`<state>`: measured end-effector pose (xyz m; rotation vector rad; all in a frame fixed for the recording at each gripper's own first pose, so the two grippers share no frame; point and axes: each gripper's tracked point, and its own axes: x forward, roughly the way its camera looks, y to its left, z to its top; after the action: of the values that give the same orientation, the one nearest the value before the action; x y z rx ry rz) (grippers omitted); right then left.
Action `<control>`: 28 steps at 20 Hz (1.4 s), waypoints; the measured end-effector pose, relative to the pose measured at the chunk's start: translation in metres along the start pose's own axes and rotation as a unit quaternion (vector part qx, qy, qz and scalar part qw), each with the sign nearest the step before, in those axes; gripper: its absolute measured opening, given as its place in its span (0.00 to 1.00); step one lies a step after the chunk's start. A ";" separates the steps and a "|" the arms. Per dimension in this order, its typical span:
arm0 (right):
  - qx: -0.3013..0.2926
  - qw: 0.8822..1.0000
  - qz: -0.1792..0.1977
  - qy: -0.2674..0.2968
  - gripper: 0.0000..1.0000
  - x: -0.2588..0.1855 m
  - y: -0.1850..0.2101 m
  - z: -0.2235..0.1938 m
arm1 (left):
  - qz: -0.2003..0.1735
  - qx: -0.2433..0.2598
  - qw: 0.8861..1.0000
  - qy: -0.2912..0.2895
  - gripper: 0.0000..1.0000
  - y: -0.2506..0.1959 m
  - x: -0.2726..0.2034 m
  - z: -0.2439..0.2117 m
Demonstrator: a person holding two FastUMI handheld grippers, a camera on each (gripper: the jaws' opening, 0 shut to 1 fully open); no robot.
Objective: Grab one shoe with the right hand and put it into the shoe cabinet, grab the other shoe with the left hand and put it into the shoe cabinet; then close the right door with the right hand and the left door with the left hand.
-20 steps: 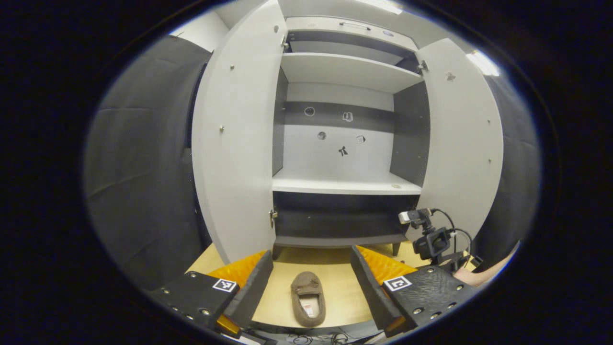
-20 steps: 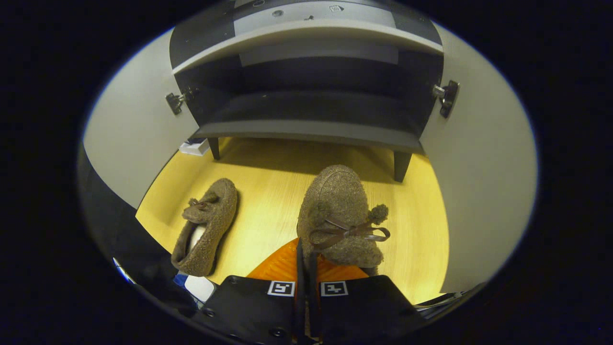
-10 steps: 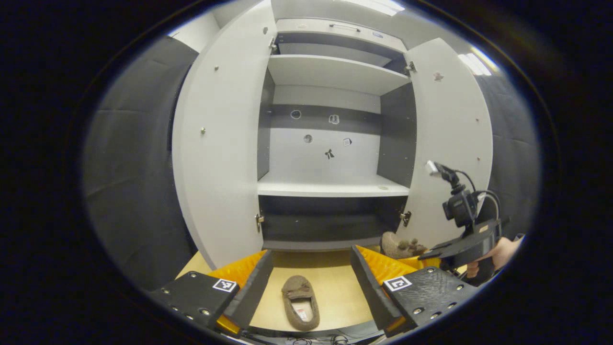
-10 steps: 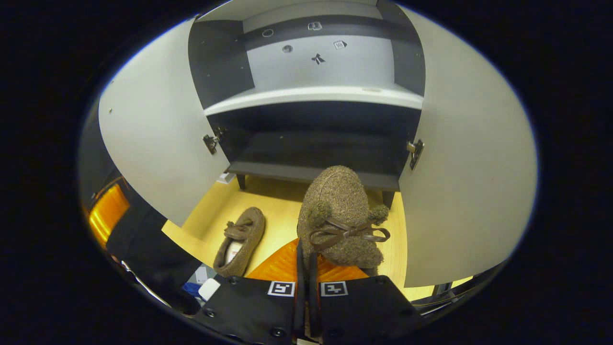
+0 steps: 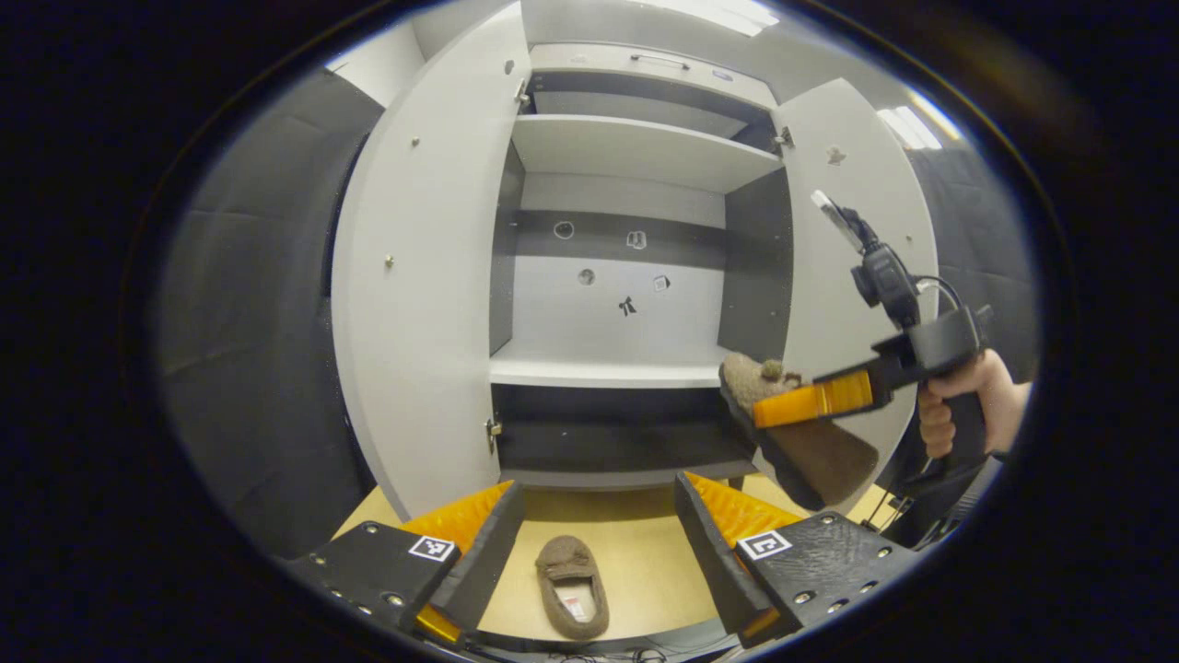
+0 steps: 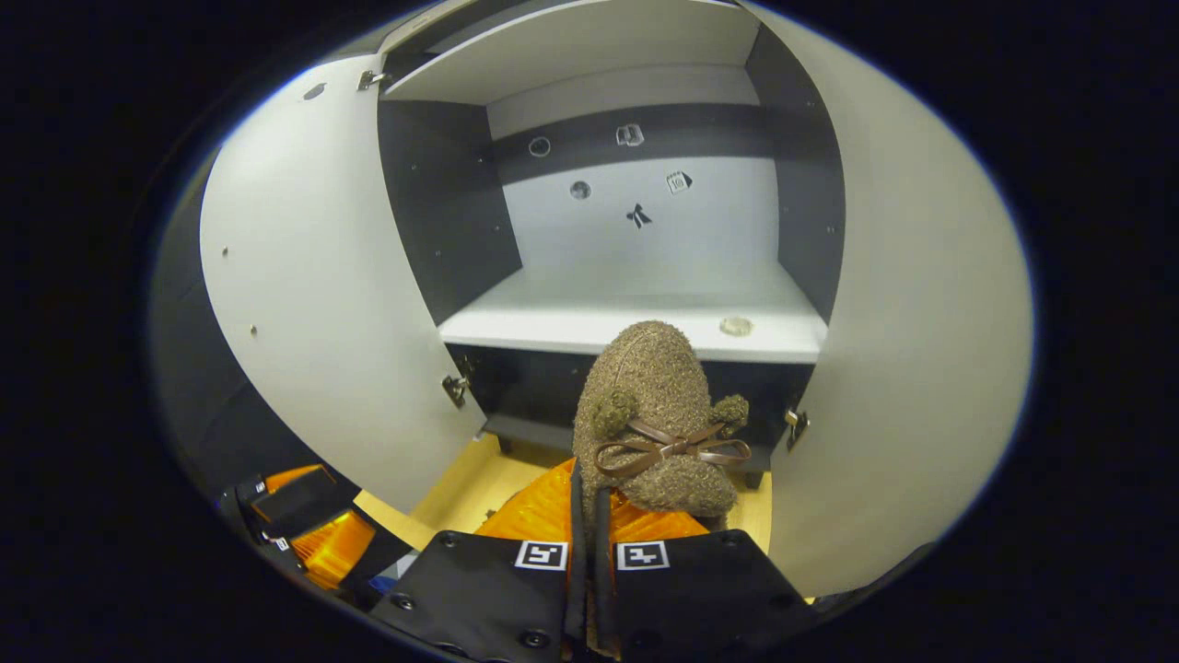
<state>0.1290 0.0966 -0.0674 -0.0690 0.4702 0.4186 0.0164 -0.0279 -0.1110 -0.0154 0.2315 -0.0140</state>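
Step 1 in hand: right-hand shoe is in the air, heading for the cabinet.

I see the shoe cabinet (image 5: pixel 636 276) with both doors swung wide, left door (image 5: pixel 419 276) and right door (image 5: pixel 857 230); white middle shelf (image 6: pixel 636 322) is bare apart from a small disc at its right end. My right gripper (image 6: pixel 589 516) has its jaws clamped on the heel of the first shoe (image 6: pixel 656 414), toe pointing at that shelf's front edge. Second shoe (image 5: pixel 571 587) sits on the wooden floor (image 5: pixel 645 552), near side, between my left gripper's (image 5: pixel 599 543) spread-apart jaws, untouched. Next, I judge: push the right one forward over the shelf lip, lower, release.
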 end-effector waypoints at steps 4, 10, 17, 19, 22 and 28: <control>-0.011 0.999 -0.005 -0.045 0.06 0.017 -0.006 0.056 | 0.008 -0.005 1.000 -0.008 1.00 0.004 -0.001 0.004; -0.027 0.995 -0.016 -0.091 0.05 0.060 -0.021 0.129 | 0.016 -0.007 1.000 -0.019 0.94 0.001 0.004 0.016; -0.031 0.989 -0.079 -0.125 0.05 0.123 -0.073 0.187 | 0.040 -0.023 0.998 -0.038 0.94 0.015 0.008 0.044; -0.021 0.987 -0.089 -0.131 0.05 0.138 -0.085 0.200 | 0.046 -0.019 0.998 -0.036 0.94 0.019 0.012 0.045; 0.001 0.988 -0.097 -0.117 0.05 0.164 -0.106 0.205 | 0.057 -0.020 0.998 -0.033 0.94 0.024 0.016 0.045; 0.045 0.989 -0.101 -0.096 0.08 0.199 -0.122 0.202 | 0.075 -0.008 0.997 -0.031 0.94 0.034 0.025 0.047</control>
<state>0.4254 0.0922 0.0188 0.0116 0.2879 0.2022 0.0524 0.0059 -0.0715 -0.0138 0.1704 0.1383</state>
